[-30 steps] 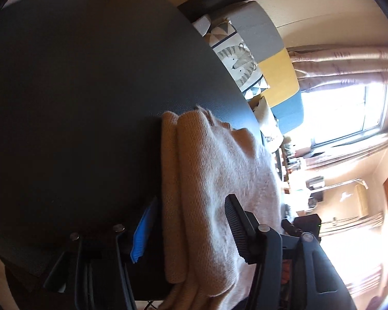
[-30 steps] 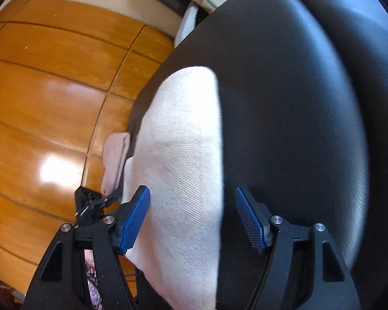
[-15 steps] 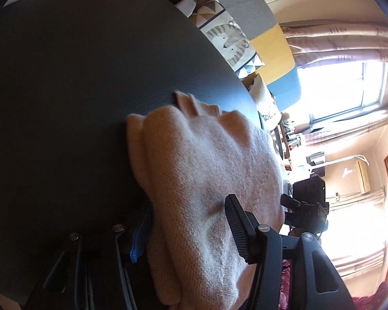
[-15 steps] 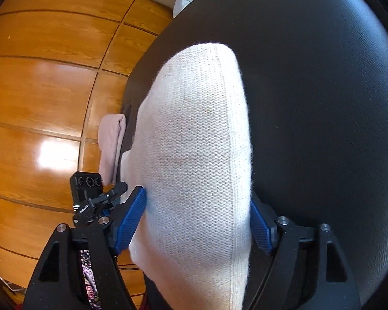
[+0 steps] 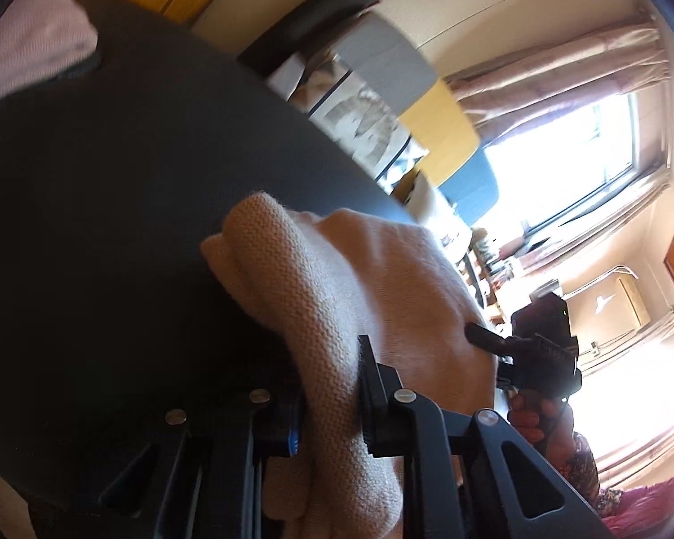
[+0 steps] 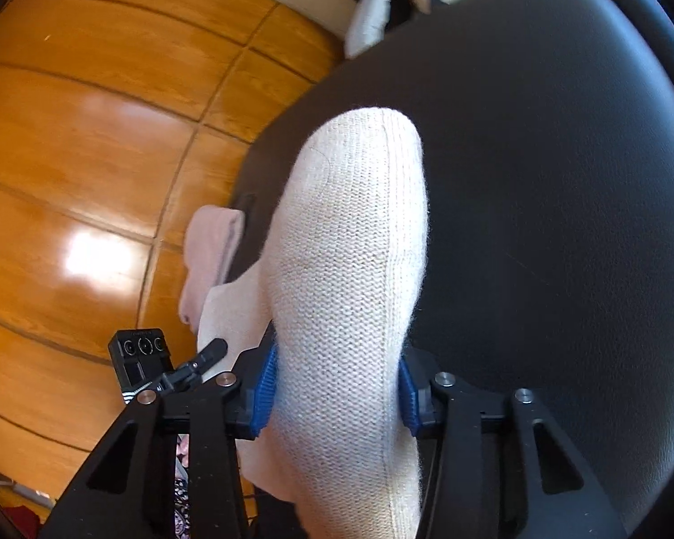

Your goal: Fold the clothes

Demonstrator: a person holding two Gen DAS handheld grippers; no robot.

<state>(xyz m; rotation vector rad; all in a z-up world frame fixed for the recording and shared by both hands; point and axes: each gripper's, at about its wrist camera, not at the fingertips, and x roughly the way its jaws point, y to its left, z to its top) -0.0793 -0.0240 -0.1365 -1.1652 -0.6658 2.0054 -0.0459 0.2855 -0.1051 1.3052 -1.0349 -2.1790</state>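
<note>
L gripper (image 5: pixel 332 397): jaws closing, pinching sweater (image 5: pixel 337 278) | R gripper (image 6: pixel 337 390): jaws closing, squeezing a fold of same sweater | sweater: bunched on black seat (image 6: pixel 539 179), edge near floor (image 6: pixel 90 112)

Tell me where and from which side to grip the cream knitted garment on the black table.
Grip the cream knitted garment at its thick folded near edge, coming in low from the table's front. The bundle is rolled there, so both layers pinch together. The left gripper and right gripper are closing on exactly that edge, one at each end.
</note>
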